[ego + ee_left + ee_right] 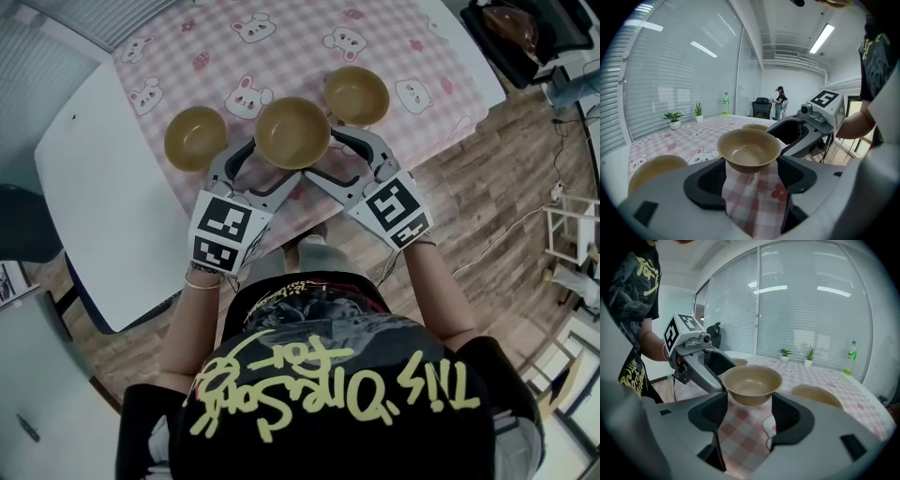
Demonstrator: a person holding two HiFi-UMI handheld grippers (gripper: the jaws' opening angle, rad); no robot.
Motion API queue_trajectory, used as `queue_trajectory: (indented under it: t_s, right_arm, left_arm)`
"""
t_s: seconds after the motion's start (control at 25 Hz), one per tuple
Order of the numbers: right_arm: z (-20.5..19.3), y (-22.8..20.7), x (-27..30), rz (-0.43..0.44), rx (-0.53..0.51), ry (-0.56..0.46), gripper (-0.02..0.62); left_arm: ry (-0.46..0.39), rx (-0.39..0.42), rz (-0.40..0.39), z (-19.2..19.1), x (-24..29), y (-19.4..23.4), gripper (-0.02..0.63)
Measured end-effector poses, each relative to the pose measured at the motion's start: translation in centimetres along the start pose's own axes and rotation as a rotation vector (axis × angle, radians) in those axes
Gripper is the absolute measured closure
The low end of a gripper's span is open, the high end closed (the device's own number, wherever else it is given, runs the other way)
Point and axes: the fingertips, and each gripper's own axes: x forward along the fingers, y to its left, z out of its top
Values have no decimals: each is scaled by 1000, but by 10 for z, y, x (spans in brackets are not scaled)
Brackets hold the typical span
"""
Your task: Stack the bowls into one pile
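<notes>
Closest to the head camera was the person's black shirt (328, 375), with both forearms reaching forward over the counter (94, 187). A pink checked cloth (187, 47) covered the far half of that counter and carried all three bowls, each standing upright and apart, none yet stacked.

1. The left hand-held gripper (751, 168) came in from the near left and the right hand-held gripper (749, 404) from the near right, so the two converged in a V.
2. Each hand-held gripper stood with its jaws apart. No pad could be seen pressing on anything.
3. The middle bowl (292, 131) sat at the point of the V, straight ahead of both and in the mouth of each, its foot level with the jaw tips. Neither hand looked nearer than the other.
4. Being round, the bowl offered no preferred axis.
5. The left bowl (195, 138) lay just outside the left outer jaw. The right bowl (356, 94) lay just beyond the right outer jaw.

Judged from this layout, one pair of jaws would need to close on the middle bowl before any lift toward a neighbour.
</notes>
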Motion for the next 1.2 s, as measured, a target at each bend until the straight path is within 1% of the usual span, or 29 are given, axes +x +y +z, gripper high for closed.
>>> queue_trajectory:
  t_s: [0.16,0.32,0.52,0.68,1.0,1.2]
  right_arm:
    - [17,7,-8,-17,-11,-25,298]
    - [40,15,-14,-19,-30,-60,298]
    - [72,22,-6,-3,-43,-102,298]
    - [94,31,7,18,-82,-120,298]
    - [115,53,51,74,-113,-116,298]
    - [112,61,81,90,-117,-81,298]
  left_arm:
    - [-13,10,-14,11,-15,-2,261]
    - [-33,27,-12,25,-36,0,259]
    - [-50,58,30,42,-63,14,258]
    - [-79,55,73,46,-84,31,258]
    - [-70,29,144,27,-115,70,259]
    - [-55,-8,151,5,-118,95,259]
